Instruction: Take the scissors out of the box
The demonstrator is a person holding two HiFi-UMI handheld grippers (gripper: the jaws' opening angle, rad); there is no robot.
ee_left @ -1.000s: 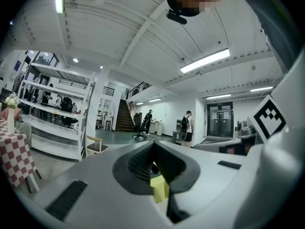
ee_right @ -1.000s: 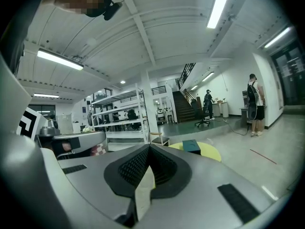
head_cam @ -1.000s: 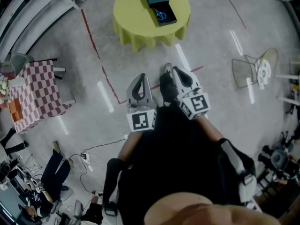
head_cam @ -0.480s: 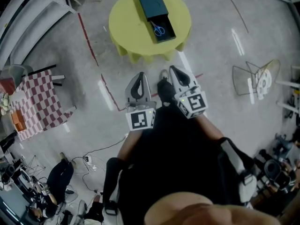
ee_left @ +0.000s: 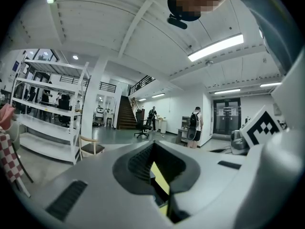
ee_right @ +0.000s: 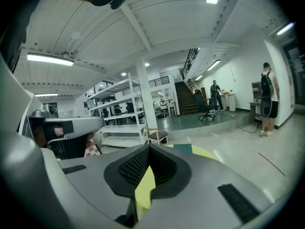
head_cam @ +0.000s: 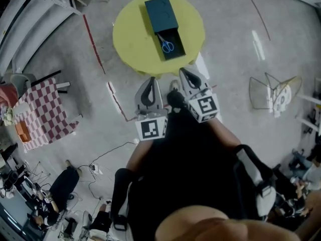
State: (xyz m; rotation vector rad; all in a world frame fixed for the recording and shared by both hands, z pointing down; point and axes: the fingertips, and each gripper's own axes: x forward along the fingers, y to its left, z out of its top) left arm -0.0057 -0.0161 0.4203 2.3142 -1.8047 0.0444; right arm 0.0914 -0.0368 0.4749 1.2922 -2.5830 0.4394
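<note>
The left tool [head_cam: 149, 82] and right tool [head_cam: 183, 73] are grey two-jaw bodies, each bearing a cube with square markers. They are held side by side above the grey concrete floor [head_cam: 235, 44], just short of the bench. Both tools have their jaws together with nothing between them; each gripper view shows only a sliver of yellow past the closed pads [ee_left: 143, 161]. Ahead of the tips stands the round bench draped in yellow cloth [head_cam: 131, 34]. On it lies a dark teal rectangular box [head_cam: 161, 13], its tray slid out toward the tools. The blue-handled scissors [head_cam: 167, 45] lie in that tray, apart from both tools. Farther out are a red-and-white chequered cloth [head_cam: 42, 112] at left and a wire-frame chair [head_cam: 265, 90] at right.
</note>
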